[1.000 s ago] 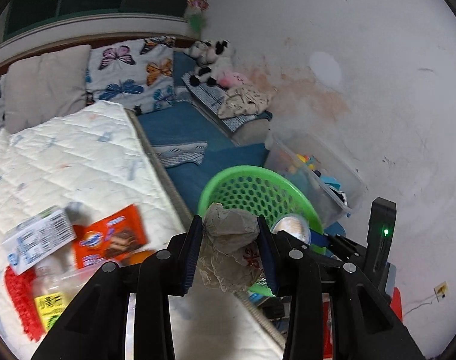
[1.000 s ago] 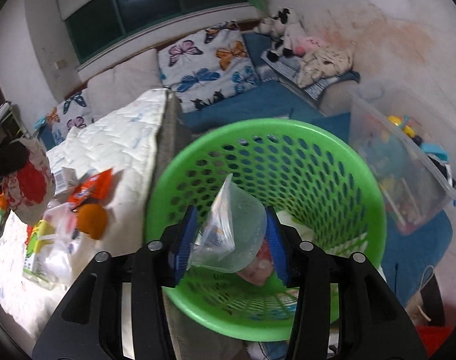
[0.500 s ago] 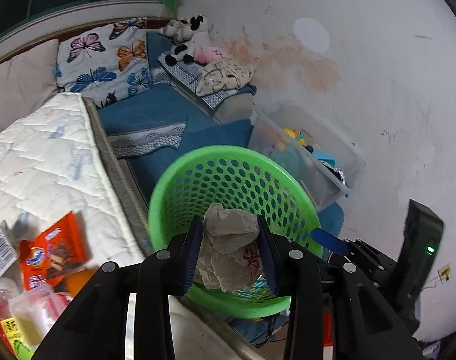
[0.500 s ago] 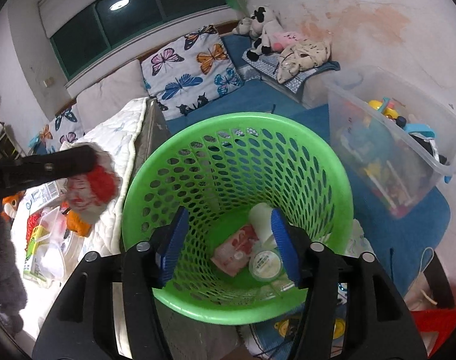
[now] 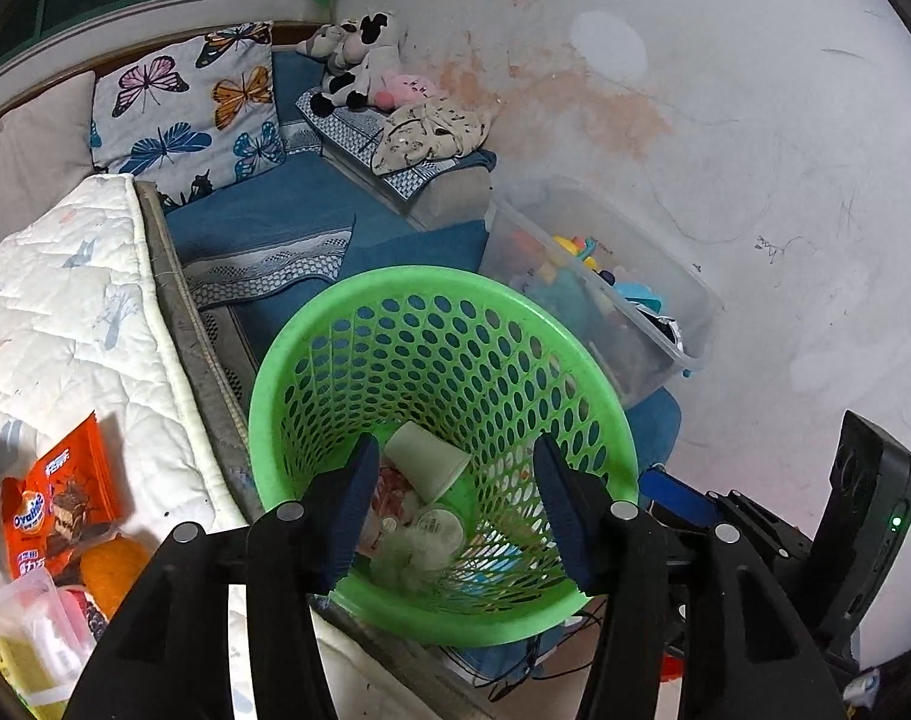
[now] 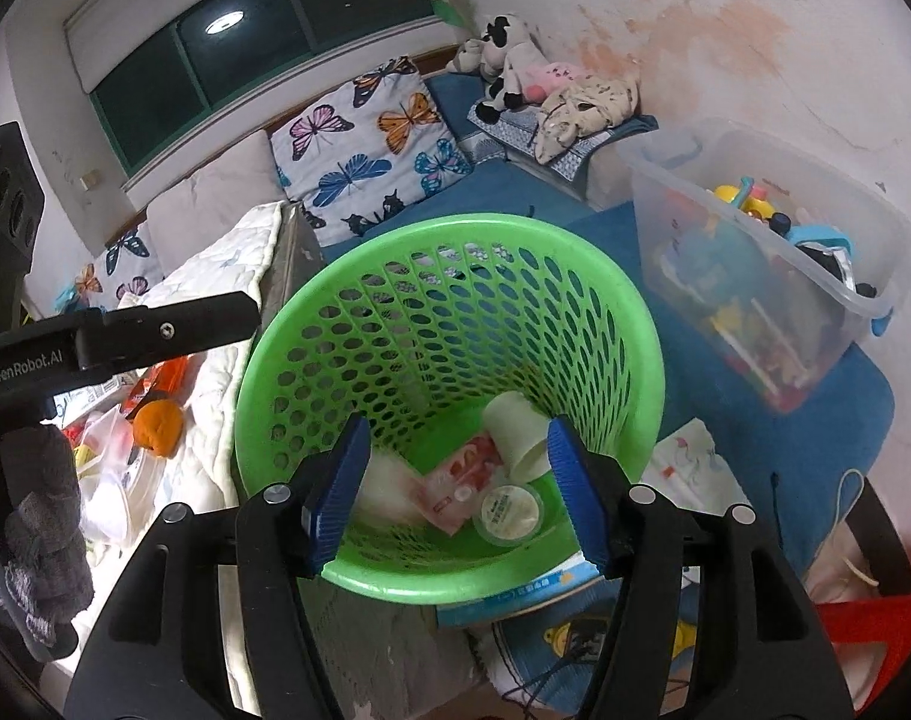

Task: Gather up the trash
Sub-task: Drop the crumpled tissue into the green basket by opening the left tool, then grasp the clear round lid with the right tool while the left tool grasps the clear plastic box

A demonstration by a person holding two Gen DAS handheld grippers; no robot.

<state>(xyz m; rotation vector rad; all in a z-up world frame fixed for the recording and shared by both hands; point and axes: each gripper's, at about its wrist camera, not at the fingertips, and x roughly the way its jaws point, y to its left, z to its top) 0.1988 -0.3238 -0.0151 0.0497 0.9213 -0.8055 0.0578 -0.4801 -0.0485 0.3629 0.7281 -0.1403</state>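
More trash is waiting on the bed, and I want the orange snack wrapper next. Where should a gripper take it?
Take the orange snack wrapper by its upper edge, coming from above: it lies flat on the white mattress, and its lower end is crowded by other litter.

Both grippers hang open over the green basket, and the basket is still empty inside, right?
Not quite. Both the left gripper and right gripper hang open over the green basket, but it is not empty: the right wrist view shows a paper cup, a red wrapper and a round lidded tub at its bottom.
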